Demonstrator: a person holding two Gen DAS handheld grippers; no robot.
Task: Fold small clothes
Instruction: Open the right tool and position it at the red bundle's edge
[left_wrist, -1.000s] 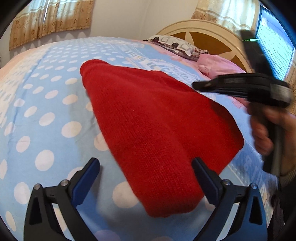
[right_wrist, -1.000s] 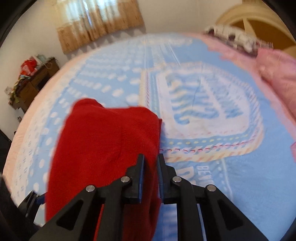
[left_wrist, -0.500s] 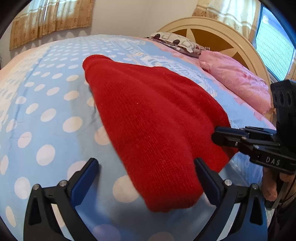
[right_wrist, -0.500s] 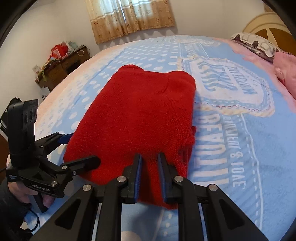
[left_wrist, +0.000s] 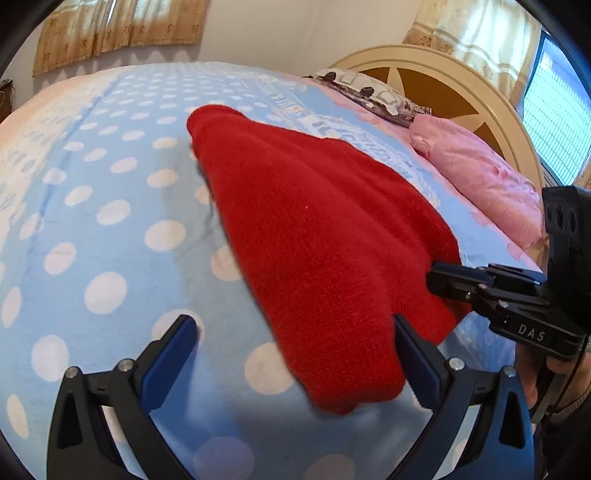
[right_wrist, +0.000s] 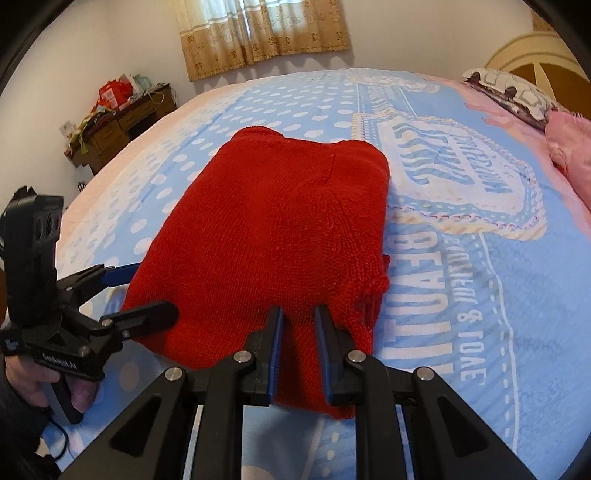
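A folded red sweater (right_wrist: 273, 236) lies flat on the bed (right_wrist: 517, 280), on its blue dotted sheet. The right gripper (right_wrist: 298, 325) has its fingers nearly together, pinching the sweater's near edge. The left gripper (left_wrist: 291, 350) has its fingers spread wide, straddling the sweater's near corner without pressing on it.

Both cameras ride on the grippers and tilt down, close over the bed (left_wrist: 110, 229). The left wrist view faces toward the headboard (left_wrist: 458, 96) from the near left corner of the red knit garment (left_wrist: 325, 236); the right wrist view looks along the garment (right_wrist: 273, 236) toward the curtain (right_wrist: 262, 33). Each shows the garment and the other gripper.
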